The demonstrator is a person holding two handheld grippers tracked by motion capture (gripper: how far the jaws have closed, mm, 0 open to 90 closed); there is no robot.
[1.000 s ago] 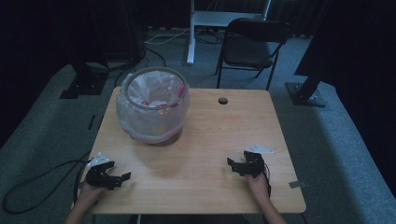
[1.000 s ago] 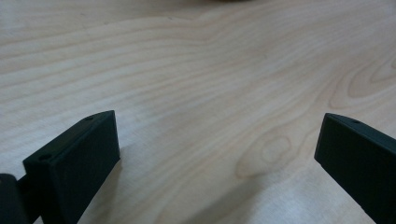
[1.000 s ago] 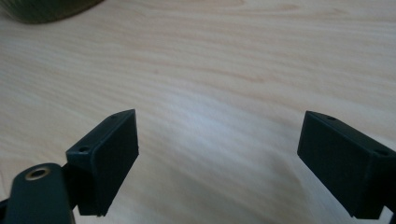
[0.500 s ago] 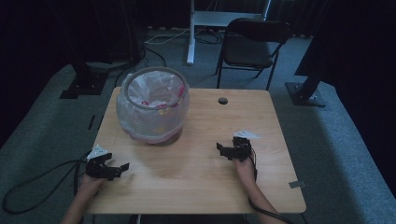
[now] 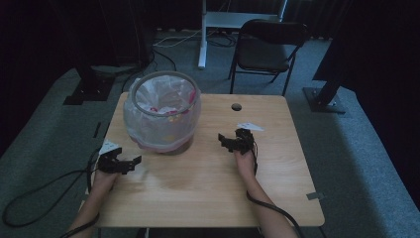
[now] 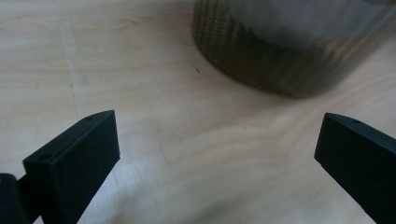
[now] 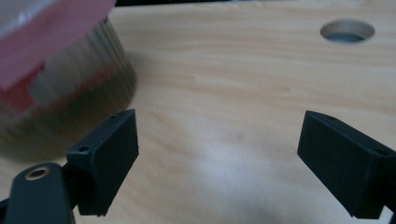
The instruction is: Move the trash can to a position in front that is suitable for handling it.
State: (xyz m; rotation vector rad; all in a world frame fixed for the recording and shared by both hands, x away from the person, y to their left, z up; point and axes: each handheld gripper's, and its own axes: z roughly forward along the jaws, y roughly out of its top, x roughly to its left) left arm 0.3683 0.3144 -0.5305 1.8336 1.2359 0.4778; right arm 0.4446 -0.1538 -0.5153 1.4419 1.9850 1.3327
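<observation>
Grippers number two, one in each hand, and both sit low over one wooden desk [image 5: 208,198]. One round bin [image 5: 162,117] lined with a clear plastic bag stands on the desk's far left part, between the two grippers and nearer the left one. The left gripper [image 5: 130,162] is at the desk's near left edge, just in front of the bin; its jaws stand wide apart with nothing between them, and the left gripper view shows bare wood in the gap and the bin's dark ribbed base [image 6: 289,56] ahead. The right gripper [image 5: 224,141] is near the middle of the desk, to the right of the bin and apart from it, jaws likewise spread and empty. One round cable hole [image 5: 236,106] pierces the desk's far edge. One black folding chair [image 5: 270,47] stands on the floor beyond.

Inside the bag, pink and yellow scraps show, but what they are is too blurred to tell. The bin's top is cut off in both gripper views, and its side is smeared in the right gripper view.
</observation>
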